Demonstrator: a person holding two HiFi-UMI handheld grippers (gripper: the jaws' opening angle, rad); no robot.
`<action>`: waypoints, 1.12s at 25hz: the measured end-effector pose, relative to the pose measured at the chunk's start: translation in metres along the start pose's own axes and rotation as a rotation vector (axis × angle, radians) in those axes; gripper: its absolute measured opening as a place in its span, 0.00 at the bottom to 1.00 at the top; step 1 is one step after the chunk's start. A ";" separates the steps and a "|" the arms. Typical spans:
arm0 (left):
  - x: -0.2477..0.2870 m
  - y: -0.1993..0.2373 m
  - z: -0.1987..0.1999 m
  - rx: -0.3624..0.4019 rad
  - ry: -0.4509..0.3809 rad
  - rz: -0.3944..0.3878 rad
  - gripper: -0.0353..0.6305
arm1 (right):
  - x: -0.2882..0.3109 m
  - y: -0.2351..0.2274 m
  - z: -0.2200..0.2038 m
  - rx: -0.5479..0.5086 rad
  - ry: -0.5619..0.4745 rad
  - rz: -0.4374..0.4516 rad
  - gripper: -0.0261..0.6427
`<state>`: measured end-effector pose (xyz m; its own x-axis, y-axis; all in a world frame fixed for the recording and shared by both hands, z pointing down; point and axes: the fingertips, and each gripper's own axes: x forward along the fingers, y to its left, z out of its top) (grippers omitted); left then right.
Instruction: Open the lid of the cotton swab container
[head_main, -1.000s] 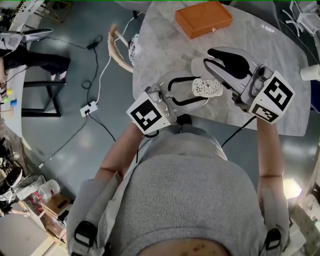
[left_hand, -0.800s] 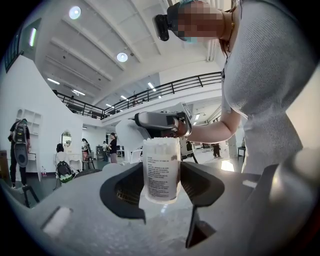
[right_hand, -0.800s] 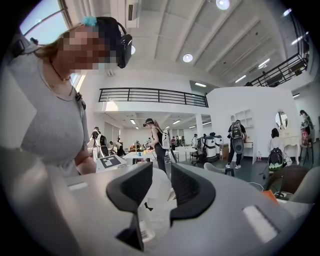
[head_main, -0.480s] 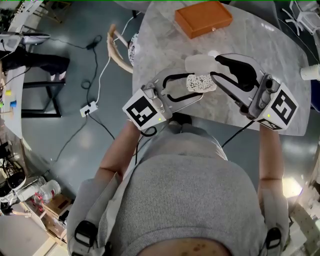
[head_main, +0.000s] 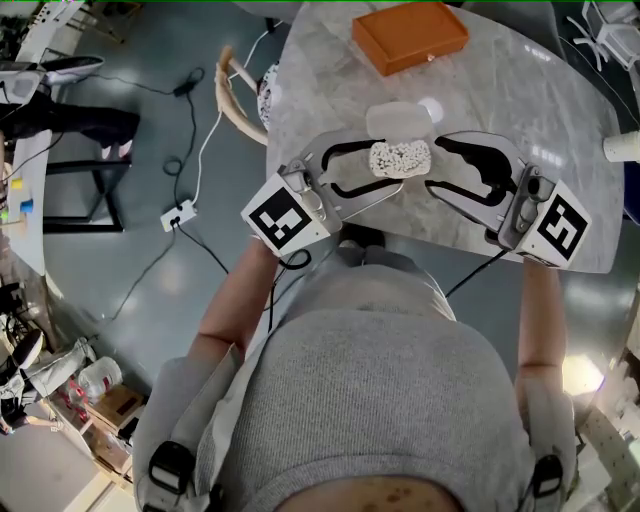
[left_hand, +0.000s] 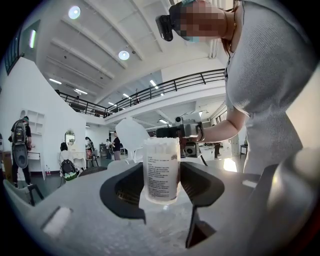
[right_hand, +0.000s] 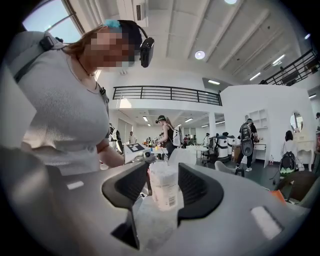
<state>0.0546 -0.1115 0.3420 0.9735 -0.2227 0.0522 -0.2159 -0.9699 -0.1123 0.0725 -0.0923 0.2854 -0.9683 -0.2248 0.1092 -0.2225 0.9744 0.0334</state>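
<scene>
My left gripper (head_main: 390, 170) is shut on a clear cotton swab container (head_main: 400, 158) and holds it upright over the marble table (head_main: 330, 90). Its hinged white lid (head_main: 398, 122) stands flipped open on the far side, so the white swab tips show. In the left gripper view the container (left_hand: 161, 170) sits between both pads, with the lid (left_hand: 131, 135) behind it. My right gripper (head_main: 435, 168) is just right of the container. Its jaws have just been opening and now stand apart, pressing on nothing. The right gripper view looks past its jaws at the container (right_hand: 164, 184).
An orange box (head_main: 408, 37) lies at the far side of the table. A white cup (head_main: 622, 147) stands at the right edge. Left of the table, a wooden chair back (head_main: 235, 95), a cable and a power strip (head_main: 180, 215) are on the floor.
The right gripper, first closed over the container's top, swung the lid open, let go and drew back to the right with wider jaws. The left gripper still holds the container.
</scene>
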 end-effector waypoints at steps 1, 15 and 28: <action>0.001 0.002 0.001 -0.002 0.000 0.001 0.39 | 0.000 0.001 -0.004 -0.006 0.011 0.008 0.33; 0.006 -0.007 0.011 0.024 -0.005 -0.094 0.39 | 0.012 0.001 -0.026 0.003 0.079 0.015 0.36; 0.015 -0.005 -0.015 0.006 0.060 -0.125 0.40 | 0.014 -0.002 -0.050 -0.024 0.087 0.036 0.33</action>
<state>0.0696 -0.1111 0.3579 0.9865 -0.1053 0.1253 -0.0920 -0.9900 -0.1073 0.0649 -0.0978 0.3370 -0.9619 -0.1904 0.1961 -0.1838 0.9816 0.0518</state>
